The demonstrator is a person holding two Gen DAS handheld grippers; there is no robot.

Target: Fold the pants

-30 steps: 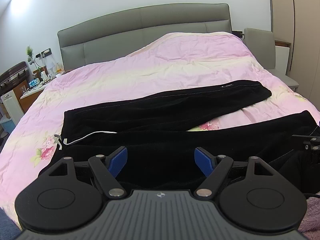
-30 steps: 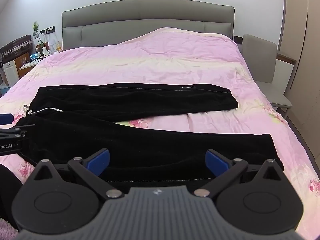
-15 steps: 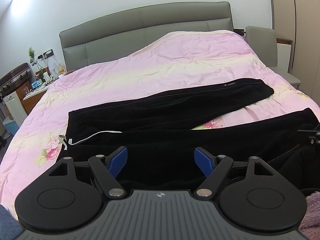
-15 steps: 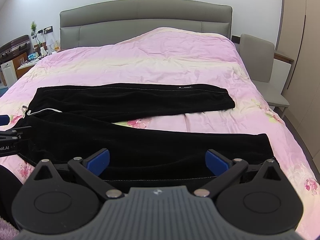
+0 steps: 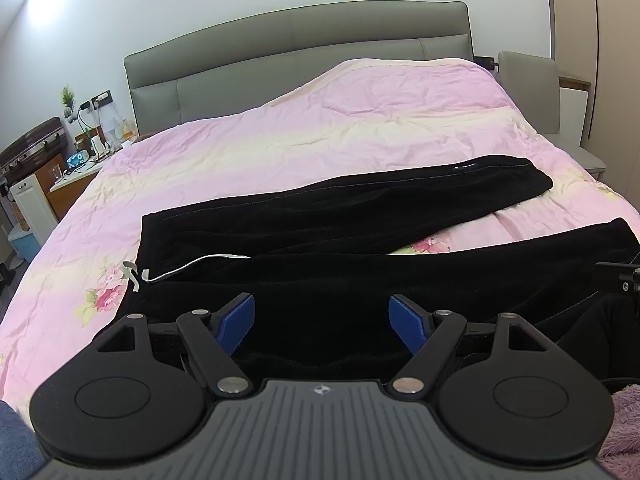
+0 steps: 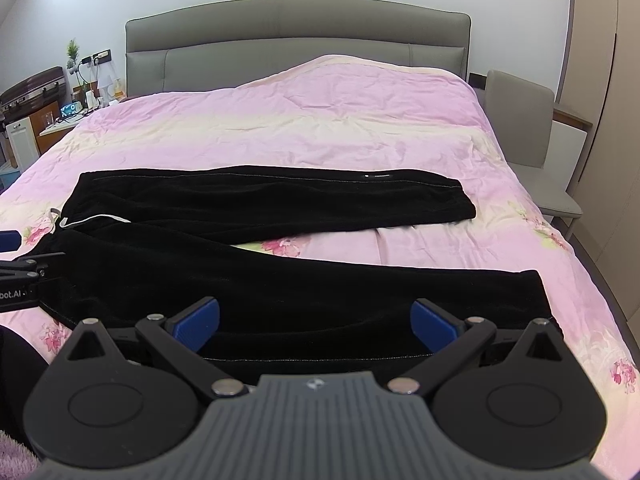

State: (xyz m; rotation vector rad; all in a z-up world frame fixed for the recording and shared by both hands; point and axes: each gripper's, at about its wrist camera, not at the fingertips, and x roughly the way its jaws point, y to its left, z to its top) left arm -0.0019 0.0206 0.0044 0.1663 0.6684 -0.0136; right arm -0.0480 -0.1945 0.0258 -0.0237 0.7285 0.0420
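Black pants (image 5: 340, 216) lie spread on a pink bed, waist at the left with a white drawstring (image 5: 192, 266), the two legs splayed toward the right. They also show in the right wrist view (image 6: 280, 200). My left gripper (image 5: 322, 318) is open and empty, above the near leg close to the waist. My right gripper (image 6: 316, 320) is open and empty, above the near leg close to its hem (image 6: 540, 300). The left gripper's edge shows at the left of the right wrist view (image 6: 24, 276).
The pink floral duvet (image 5: 360, 128) covers the bed, with a grey headboard (image 5: 296, 52) behind. A bedside table with clutter (image 5: 76, 160) stands at the left. A grey chair (image 6: 532, 144) stands at the right of the bed.
Both grippers have shifted slightly; the view has drifted a little to the right in the left wrist camera. The pants have not moved and both grippers stay open.
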